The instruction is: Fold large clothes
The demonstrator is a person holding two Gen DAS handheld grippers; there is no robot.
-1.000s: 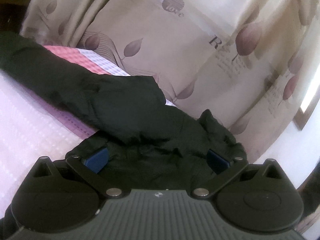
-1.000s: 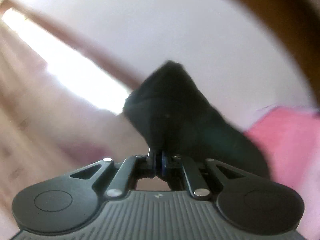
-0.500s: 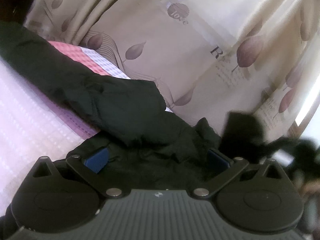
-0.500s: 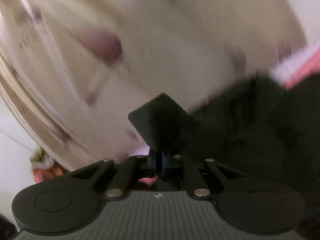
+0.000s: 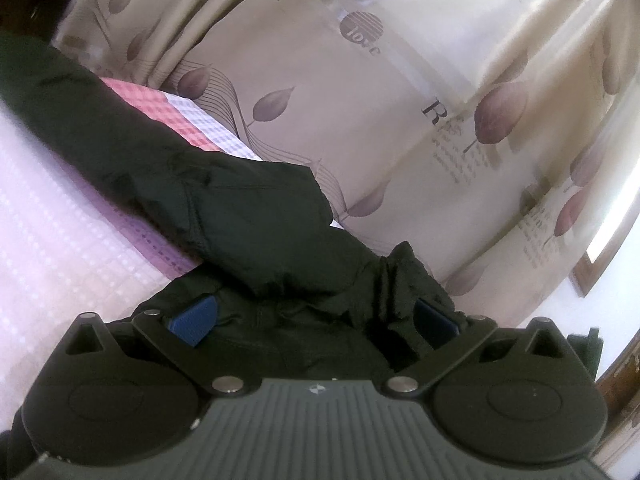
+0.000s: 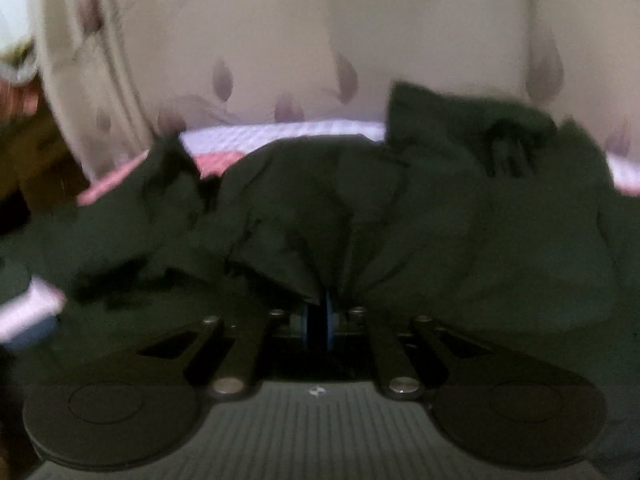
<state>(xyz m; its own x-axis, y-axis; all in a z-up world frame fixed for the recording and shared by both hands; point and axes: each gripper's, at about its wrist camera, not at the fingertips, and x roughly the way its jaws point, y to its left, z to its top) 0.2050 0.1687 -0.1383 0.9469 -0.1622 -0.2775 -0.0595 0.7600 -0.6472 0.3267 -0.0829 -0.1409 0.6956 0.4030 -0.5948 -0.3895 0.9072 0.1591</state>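
Observation:
A large black jacket (image 5: pixel 248 216) lies across a bed with a pink and white checked sheet (image 5: pixel 60 240). One sleeve runs up to the left. My left gripper (image 5: pixel 316 320) is open, its blue pads (image 5: pixel 192 318) spread wide, with bunched jacket fabric lying between them. In the right wrist view the jacket (image 6: pixel 460 220) fills the middle, blurred. My right gripper (image 6: pixel 318 312) is shut on a fold of the jacket, fabric pinched between its blue pads.
A beige curtain with purple leaf prints (image 5: pixel 400 100) hangs close behind the bed; it also shows in the right wrist view (image 6: pixel 280 40). A bright window edge (image 5: pixel 612 224) is at the right. Dark wooden furniture (image 6: pixel 32 168) stands at the left.
My right gripper has swung down with the jacket fabric, from facing the wall and window to facing the bed and jacket. The left gripper has stayed nearly still and open.

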